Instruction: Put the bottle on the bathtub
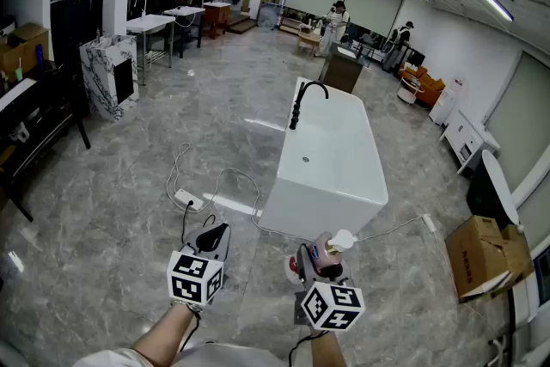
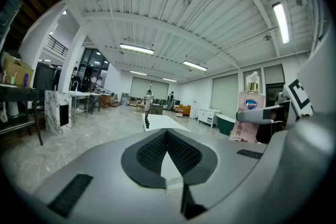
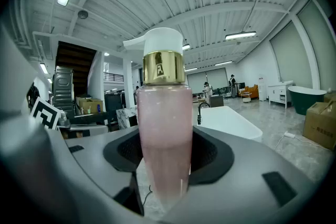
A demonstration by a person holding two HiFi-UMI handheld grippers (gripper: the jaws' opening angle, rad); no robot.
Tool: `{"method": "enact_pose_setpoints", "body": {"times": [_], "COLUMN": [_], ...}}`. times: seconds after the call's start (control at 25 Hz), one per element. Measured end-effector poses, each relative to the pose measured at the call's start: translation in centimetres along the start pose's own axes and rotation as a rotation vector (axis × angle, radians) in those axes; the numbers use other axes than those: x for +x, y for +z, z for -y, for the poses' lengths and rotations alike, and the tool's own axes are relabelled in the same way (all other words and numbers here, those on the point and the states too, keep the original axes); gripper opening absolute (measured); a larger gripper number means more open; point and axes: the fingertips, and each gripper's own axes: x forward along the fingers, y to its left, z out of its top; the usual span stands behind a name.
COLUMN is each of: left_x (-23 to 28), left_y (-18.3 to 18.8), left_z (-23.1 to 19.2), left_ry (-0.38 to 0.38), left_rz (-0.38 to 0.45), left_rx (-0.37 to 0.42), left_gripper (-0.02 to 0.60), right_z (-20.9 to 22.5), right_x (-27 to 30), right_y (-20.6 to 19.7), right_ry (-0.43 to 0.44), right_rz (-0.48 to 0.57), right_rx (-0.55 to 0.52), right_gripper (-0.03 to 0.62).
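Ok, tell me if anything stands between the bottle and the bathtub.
Nothing visible does. The right gripper holds the bottle upright just short of the bathtub's near end. The gap is bare floor except for a white cable lying along the tub's base.

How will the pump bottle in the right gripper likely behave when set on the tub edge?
The bottle looks tall and narrow with a pump head, so probably tippy on the bathtub rim. Its smooth wall may slip in the right gripper. It looks nearly full, so likely hefty.
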Motion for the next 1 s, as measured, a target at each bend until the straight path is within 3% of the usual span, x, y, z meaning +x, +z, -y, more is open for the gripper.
{"method": "enact_pose_setpoints", "body": {"times": [0.4, 1.0], "left_x": [-0.1, -0.4], "left_y": [0.1, -1.4], "left_z": [-2.2, -3.8], "left_ry": [0.017, -0.025], "left_rz": [-0.004, -0.027], "left_rx": [-0.015, -0.046], "left_gripper": [0.015, 0.015], "right_z": [-0.8, -1.5], "right_x": [0.6, 0.1], "right_y": [-0.1, -1.6], "right_ry": [-0.016, -0.063], "right_rz": [-0.012, -0.030], "right_rx": [-0.004, 0.056], "right_gripper": [0.241, 0.241]}}
